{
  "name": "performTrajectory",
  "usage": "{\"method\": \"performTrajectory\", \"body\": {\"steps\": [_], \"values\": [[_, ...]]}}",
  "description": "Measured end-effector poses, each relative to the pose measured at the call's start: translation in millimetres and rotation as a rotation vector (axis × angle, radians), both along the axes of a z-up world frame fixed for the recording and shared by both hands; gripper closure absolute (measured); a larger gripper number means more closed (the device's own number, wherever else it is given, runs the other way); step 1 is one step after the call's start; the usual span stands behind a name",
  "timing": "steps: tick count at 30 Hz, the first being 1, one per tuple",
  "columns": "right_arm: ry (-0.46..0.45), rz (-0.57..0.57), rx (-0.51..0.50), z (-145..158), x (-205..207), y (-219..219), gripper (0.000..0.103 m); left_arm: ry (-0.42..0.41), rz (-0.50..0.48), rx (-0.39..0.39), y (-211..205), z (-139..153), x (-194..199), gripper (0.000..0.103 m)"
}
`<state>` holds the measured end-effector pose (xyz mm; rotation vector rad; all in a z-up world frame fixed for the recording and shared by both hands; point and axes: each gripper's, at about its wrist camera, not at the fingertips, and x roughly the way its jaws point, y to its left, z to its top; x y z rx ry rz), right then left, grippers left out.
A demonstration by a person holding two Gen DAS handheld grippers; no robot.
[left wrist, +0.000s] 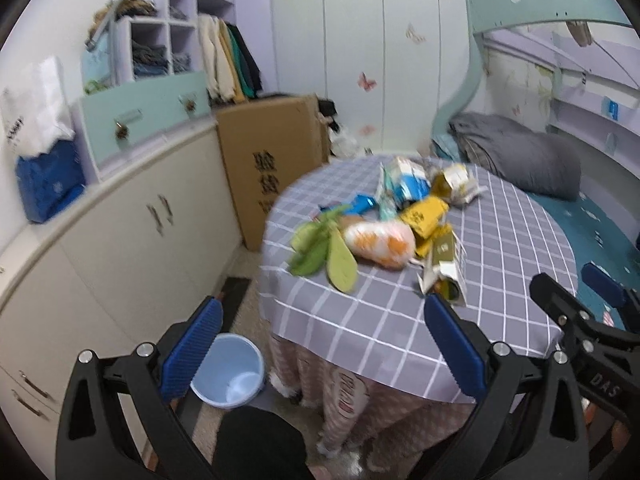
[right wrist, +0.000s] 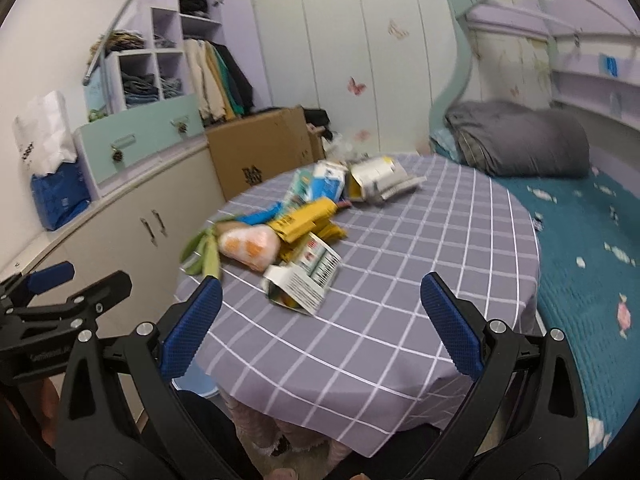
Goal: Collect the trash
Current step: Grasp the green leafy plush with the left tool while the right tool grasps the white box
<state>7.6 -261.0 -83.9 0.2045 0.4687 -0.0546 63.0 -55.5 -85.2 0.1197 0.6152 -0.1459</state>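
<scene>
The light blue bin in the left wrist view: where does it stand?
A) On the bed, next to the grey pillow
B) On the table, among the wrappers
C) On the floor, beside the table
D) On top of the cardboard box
C: the light blue bin stands on the floor, beside and below the edge of the table with the checked cloth, between it and the cabinets.

In front of me the table (right wrist: 400,280) is round, under a grey-lilac checked cloth (left wrist: 380,320) that hangs over its edge. Lying on it in a loose cluster toward the far left: a plush carrot (right wrist: 248,246) with green leaves, yellow wrappers (right wrist: 304,218), a blue-and-white carton (right wrist: 328,184), a torn white box (right wrist: 380,178) and a flattened printed carton (right wrist: 304,280) nearest me. Beside the table, a light blue bin (left wrist: 228,372) stands on the floor.
</scene>
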Motion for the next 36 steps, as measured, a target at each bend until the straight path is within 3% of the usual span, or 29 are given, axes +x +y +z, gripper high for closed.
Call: {"method": "performTrajectory", "body": {"steps": [9, 20, 28, 30, 33, 35, 36], "values": [[0.077, -0.001, 0.023, -24.9, 27.6, -10.9, 0.006, 0.115, 0.025, -0.047, 3.2, -27.6, 36.3, 0.004], [0.157, 0.06, 0.065, -39.2, 80.4, 3.6, 0.006, 0.111, 0.073, -0.067, 15.4, -32.9, 77.0, 0.004], [0.208, 0.083, 0.089, -47.3, 119.1, 7.0, 0.006, 0.117, 0.038, -0.077, 14.2, -40.1, 117.9, 0.004], [0.218, 0.092, 0.097, -48.9, 124.1, 6.1, 0.011, 0.114, 0.029, -0.092, 14.5, -41.2, 128.5, 0.004], [0.238, 0.099, 0.124, -53.4, 129.1, 2.8, 0.03, 0.113, 0.01, -0.113, 12.5, -43.2, 142.9, 0.006], [0.253, 0.101, 0.136, -57.5, 131.8, -0.4, 0.039, 0.108, -0.006, -0.117, 8.2, -45.7, 154.0, 0.011], [0.25, 0.101, 0.142, -58.1, 131.3, -2.1, 0.041, 0.114, -0.006, -0.114, 6.8, -47.7, 158.1, 0.019]]}}
